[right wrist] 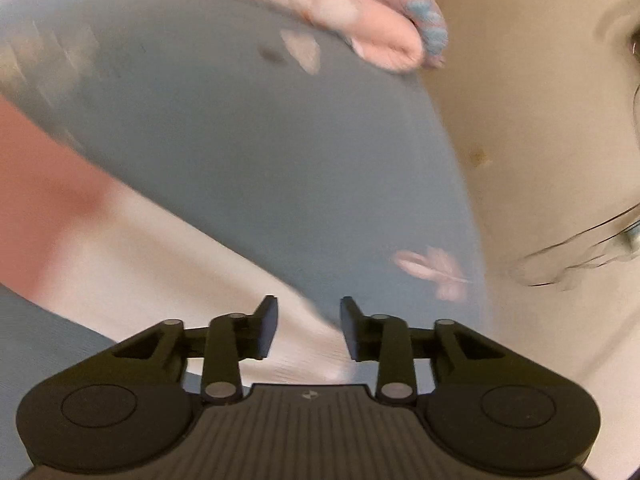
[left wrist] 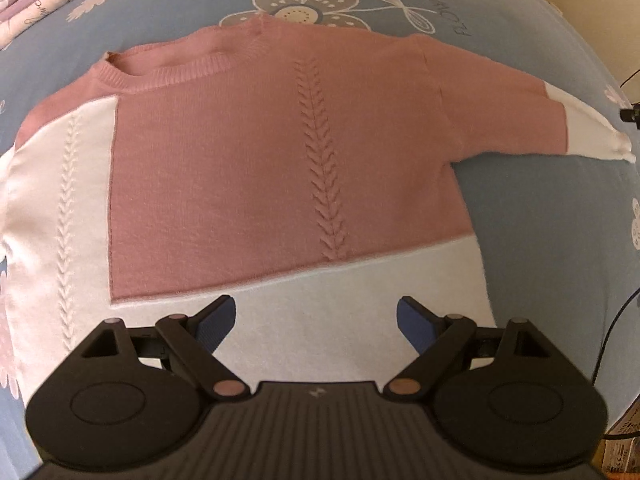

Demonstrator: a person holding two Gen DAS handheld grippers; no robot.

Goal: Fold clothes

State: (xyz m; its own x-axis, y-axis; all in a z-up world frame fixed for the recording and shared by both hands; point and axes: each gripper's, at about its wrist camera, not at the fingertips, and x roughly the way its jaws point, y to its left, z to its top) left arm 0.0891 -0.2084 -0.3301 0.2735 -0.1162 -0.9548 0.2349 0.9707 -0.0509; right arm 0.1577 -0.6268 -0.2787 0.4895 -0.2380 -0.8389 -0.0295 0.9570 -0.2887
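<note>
A pink and white knit sweater (left wrist: 280, 140) lies flat on the blue flowered bed sheet (left wrist: 540, 220), front up, collar at the far left. Its left side is folded in, and the other sleeve (left wrist: 580, 132) stretches out to the right. My left gripper (left wrist: 316, 320) hovers wide open over the white hem band, holding nothing. In the blurred right wrist view, the white end of the sleeve (right wrist: 160, 248) runs from the left down between the fingers of my right gripper (right wrist: 308, 328). Its jaws stand partly apart, and the pads do not visibly press the cloth.
A folded pink quilt (left wrist: 24, 0) lies at the far left of the bed. The bed's right edge drops to a beige floor (right wrist: 540, 120) with dark cables (right wrist: 580, 240). A pink pillow or quilt corner (right wrist: 380, 40) lies at the far edge.
</note>
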